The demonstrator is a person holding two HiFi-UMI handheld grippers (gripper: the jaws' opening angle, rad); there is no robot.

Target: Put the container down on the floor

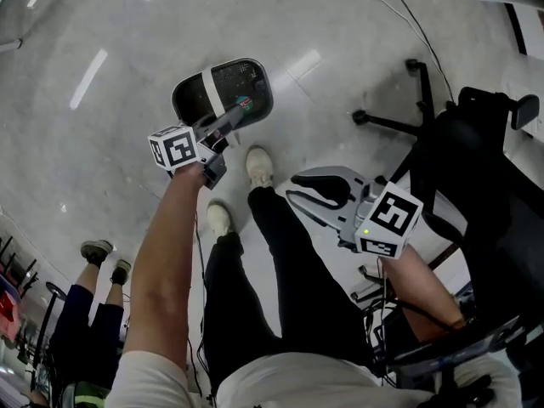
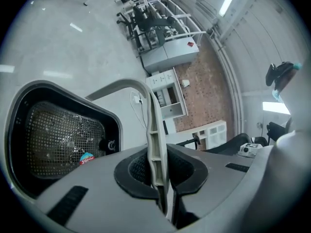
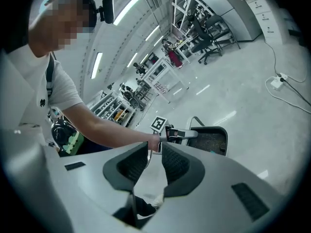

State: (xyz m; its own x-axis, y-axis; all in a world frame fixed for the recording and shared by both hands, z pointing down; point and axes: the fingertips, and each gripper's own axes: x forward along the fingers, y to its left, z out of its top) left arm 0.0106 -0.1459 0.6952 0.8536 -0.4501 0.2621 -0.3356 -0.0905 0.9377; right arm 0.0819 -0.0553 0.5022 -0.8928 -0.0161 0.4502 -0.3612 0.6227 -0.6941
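Note:
The container is a black mesh basket with a grey rim and a pale handle. My left gripper is shut on that handle, out ahead of my feet. In the left gripper view the handle runs straight between the pads of the left gripper, and the basket hangs to the left with a small red and blue object inside. I cannot tell whether it touches the floor. My right gripper is held back at the right, open and empty. The right gripper view shows its own jaws apart and the basket beyond.
My two white shoes stand just behind the basket. A black office chair with a star base is on the right. Another person's feet are at the lower left. A cable with a power strip lies on the floor.

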